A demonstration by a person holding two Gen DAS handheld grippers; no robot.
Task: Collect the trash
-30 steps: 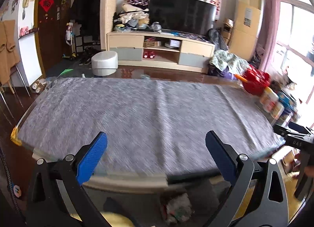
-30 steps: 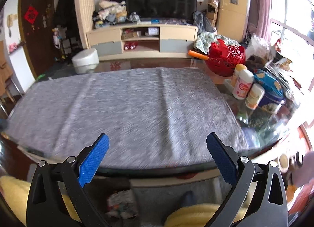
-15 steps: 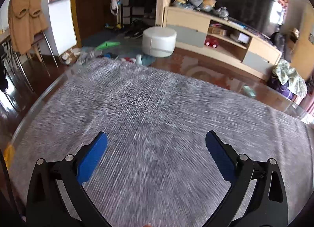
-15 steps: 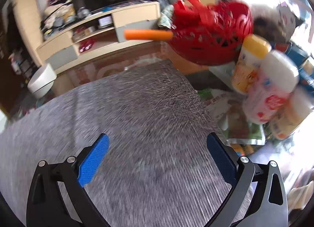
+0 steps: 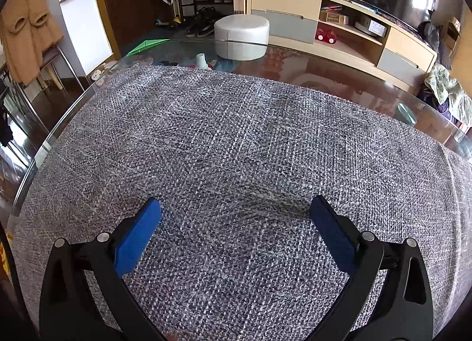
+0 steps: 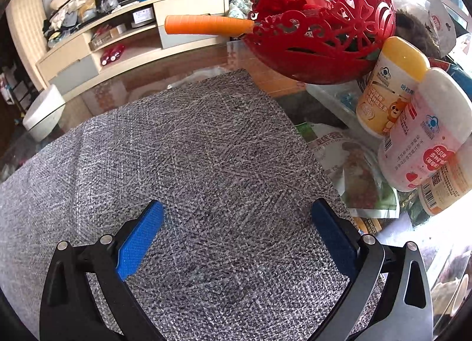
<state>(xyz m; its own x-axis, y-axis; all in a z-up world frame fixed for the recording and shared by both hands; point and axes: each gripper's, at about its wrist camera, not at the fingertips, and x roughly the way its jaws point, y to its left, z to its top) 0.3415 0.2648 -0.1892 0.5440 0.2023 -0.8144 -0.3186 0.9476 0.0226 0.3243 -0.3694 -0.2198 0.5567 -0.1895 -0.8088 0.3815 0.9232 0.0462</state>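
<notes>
My left gripper (image 5: 236, 217) is open and empty, low over the grey woven cloth (image 5: 236, 140) on the glass table. My right gripper (image 6: 237, 220) is open and empty over the same cloth (image 6: 191, 149) near its right end. A printed food packet (image 6: 354, 173) lies flat on the glass just right of the cloth, ahead of my right finger. No trash item shows on the cloth in either view.
A red openwork basket (image 6: 324, 34) with an orange handle (image 6: 206, 25) stands at the far right. Yellow-capped (image 6: 389, 84) and white-capped (image 6: 424, 137) canisters crowd the right edge. The glass table rim (image 5: 67, 114) curves at left. A white stool (image 5: 241, 36) stands beyond.
Both grippers have moved forward from the table's near edge to low over the cloth. The left swung toward the table's left end, the right toward the red basket and canisters. Both stayed open.
</notes>
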